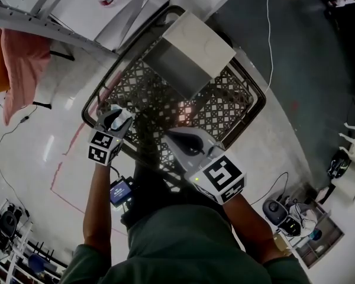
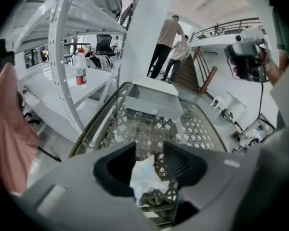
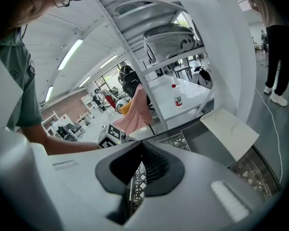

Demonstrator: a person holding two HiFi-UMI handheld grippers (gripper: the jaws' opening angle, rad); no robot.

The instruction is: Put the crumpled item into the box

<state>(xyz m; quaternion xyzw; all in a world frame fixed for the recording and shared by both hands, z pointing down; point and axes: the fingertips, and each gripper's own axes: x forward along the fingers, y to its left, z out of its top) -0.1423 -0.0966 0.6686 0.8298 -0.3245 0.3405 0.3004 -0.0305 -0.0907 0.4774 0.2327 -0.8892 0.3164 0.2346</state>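
Head view shows one black lattice basket (image 1: 261, 96) with one open grey box (image 1: 186, 67) at its far side. Of the two grippers, the right gripper (image 3: 141, 146) is clenched and empty. The left gripper (image 2: 148, 152) stands released around the one crumpled paper wad (image 2: 143, 177), over the basket's near-left part. The wad is probably feather-light, soft and springy, so pinch its bulk.

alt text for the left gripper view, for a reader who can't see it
The left hand-held gripper has its jaws apart around a crumpled white paper wad, above a black lattice plastic basket. An open grey-white box sits at the basket's far end.
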